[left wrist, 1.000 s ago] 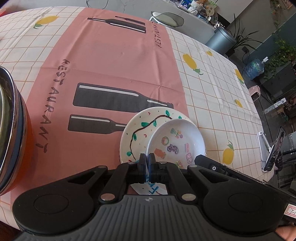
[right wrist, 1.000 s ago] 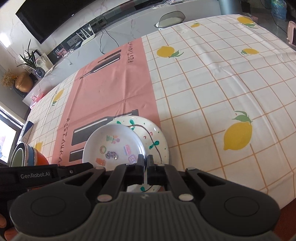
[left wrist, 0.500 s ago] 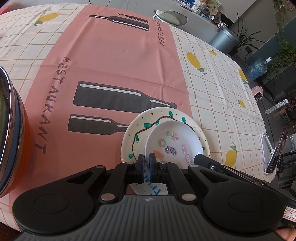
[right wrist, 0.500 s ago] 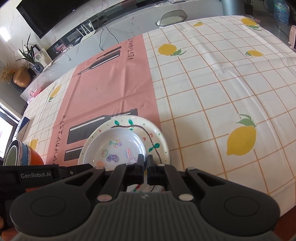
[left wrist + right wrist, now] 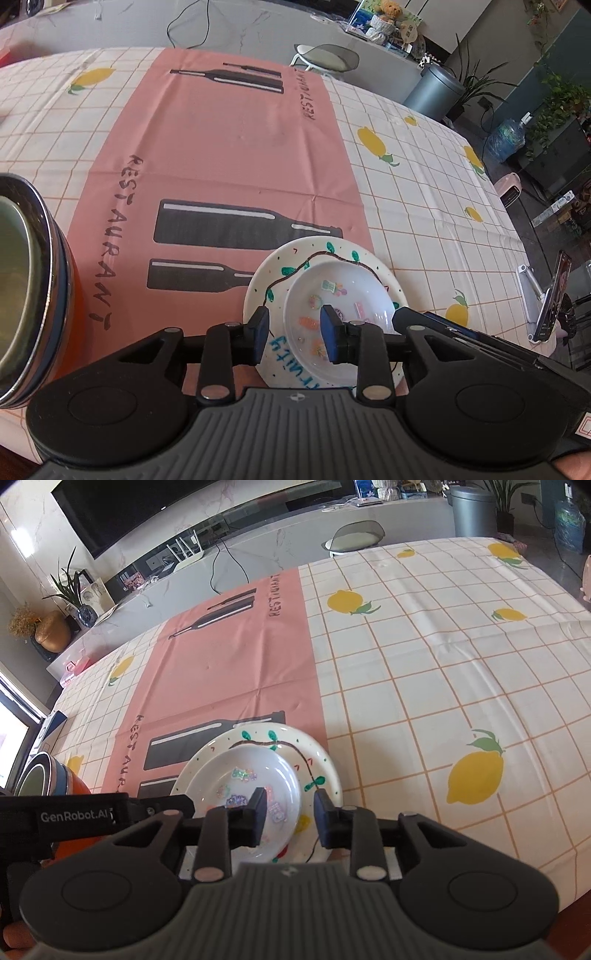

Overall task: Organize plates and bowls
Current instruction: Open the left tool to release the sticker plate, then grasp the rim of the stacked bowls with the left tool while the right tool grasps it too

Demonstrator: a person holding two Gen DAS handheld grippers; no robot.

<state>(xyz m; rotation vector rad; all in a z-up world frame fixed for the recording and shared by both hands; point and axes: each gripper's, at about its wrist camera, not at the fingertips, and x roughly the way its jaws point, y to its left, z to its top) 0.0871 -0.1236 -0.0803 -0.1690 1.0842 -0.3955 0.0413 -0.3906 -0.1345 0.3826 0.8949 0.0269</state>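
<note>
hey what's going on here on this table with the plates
A person holds a two-finger gripper in each hand over a small white dish that sits on a larger painted plate on the tablecloth. The left gripper and right gripper have both just been opening, and their fingers now stand apart around the small dish's near rim without pressing on it. A stack of bowls stands off to the left.

Location: home living-dining room. Indicators: table with lemon-print tablecloth (image 5: 424,672), wall television (image 5: 122,513), potted plants (image 5: 476,79), stool (image 5: 325,61), water jug (image 5: 505,139).
</note>
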